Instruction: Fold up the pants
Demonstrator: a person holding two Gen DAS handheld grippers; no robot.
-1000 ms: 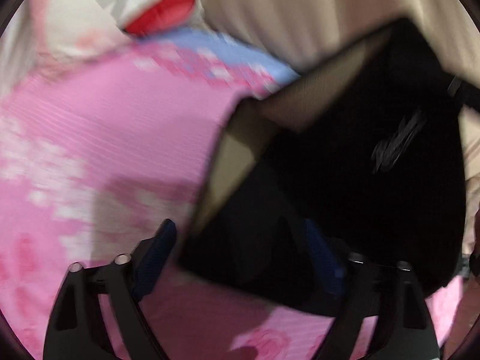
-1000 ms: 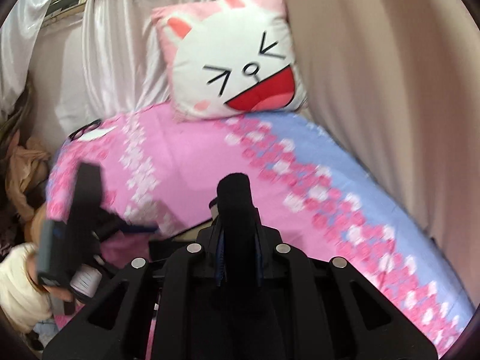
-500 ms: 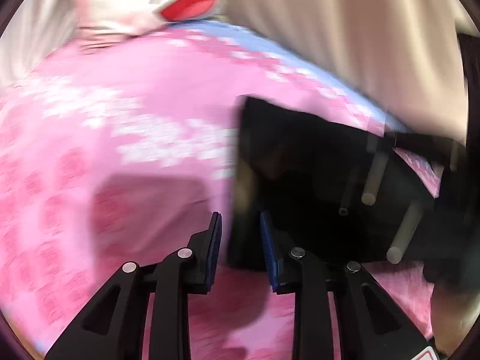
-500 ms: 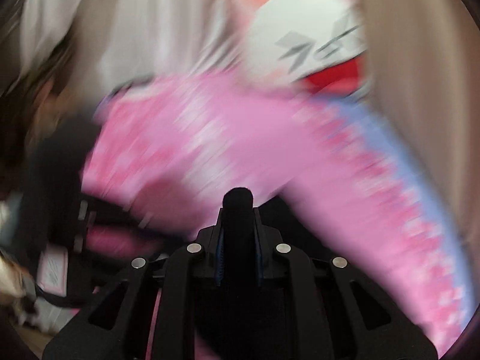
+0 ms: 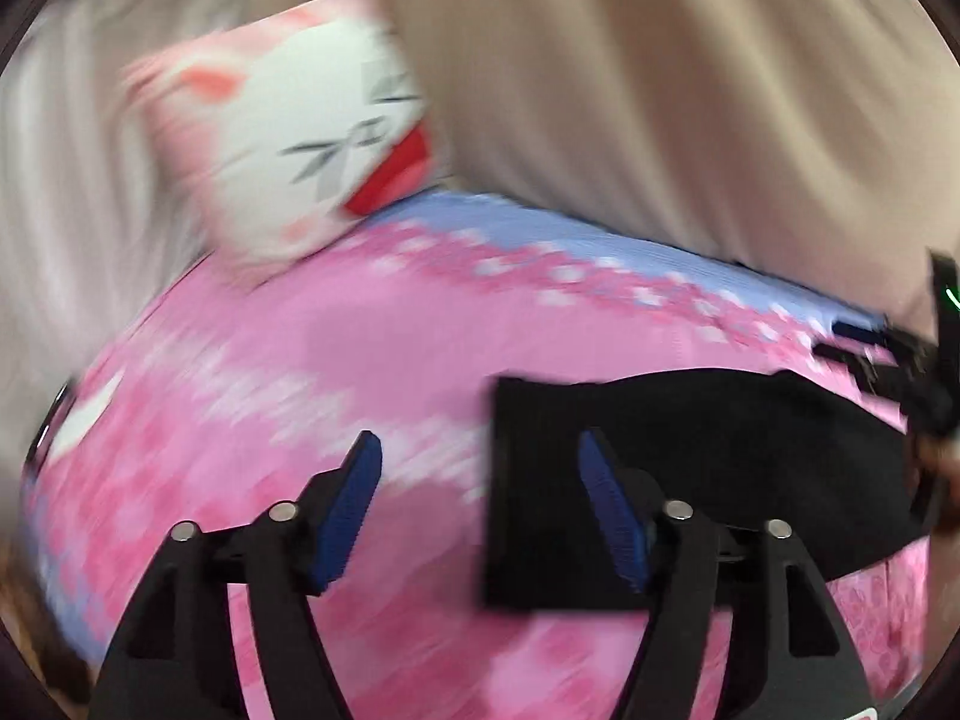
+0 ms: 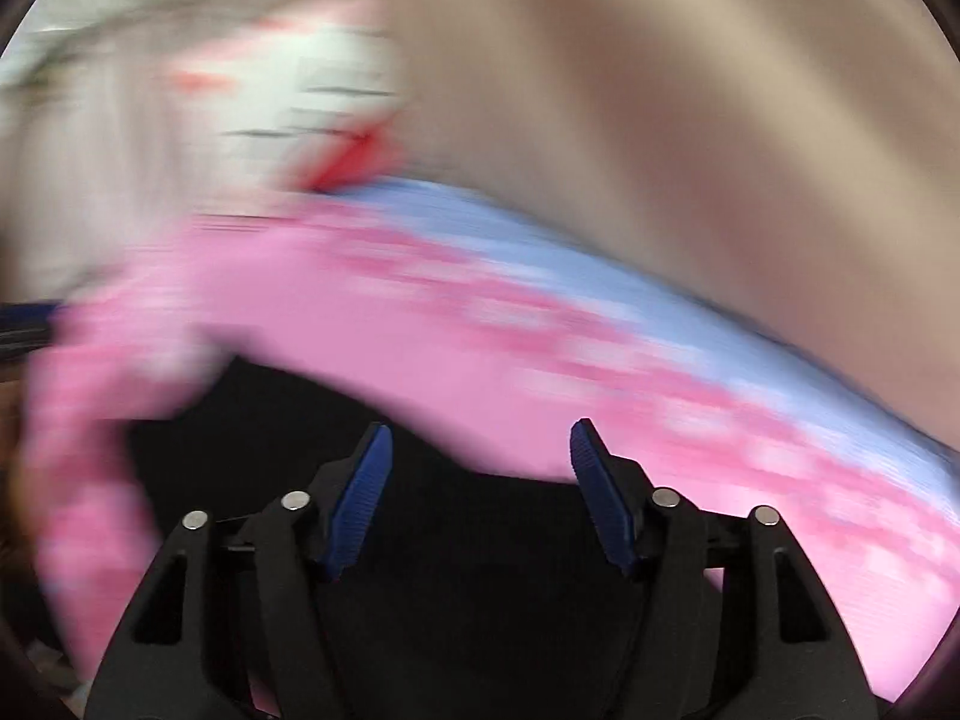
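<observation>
The black pants [image 5: 708, 468] lie folded flat on the pink flowered bedspread [image 5: 336, 360], right of centre in the left wrist view. My left gripper [image 5: 480, 456] hovers at their left edge, its jaws opening, nothing between the blue pads [image 5: 354, 498]; the right pad stands in front of the cloth. In the blurred right wrist view the pants [image 6: 468, 546] spread dark below my right gripper [image 6: 480, 444], whose jaws are opening with nothing pinched. The right gripper's black frame [image 5: 900, 366] shows at the far right of the left wrist view.
A white and pink cat-face pillow [image 5: 300, 138] leans at the head of the bed. A beige curtain [image 5: 660, 90] hangs along the far side, a pale one [image 5: 78, 180] on the left. A blue band [image 6: 540, 252] edges the bedspread.
Both grippers have let go of the black pants and opened. The pants now lie flat on the bed. The left gripper has risen and both views have swung.
</observation>
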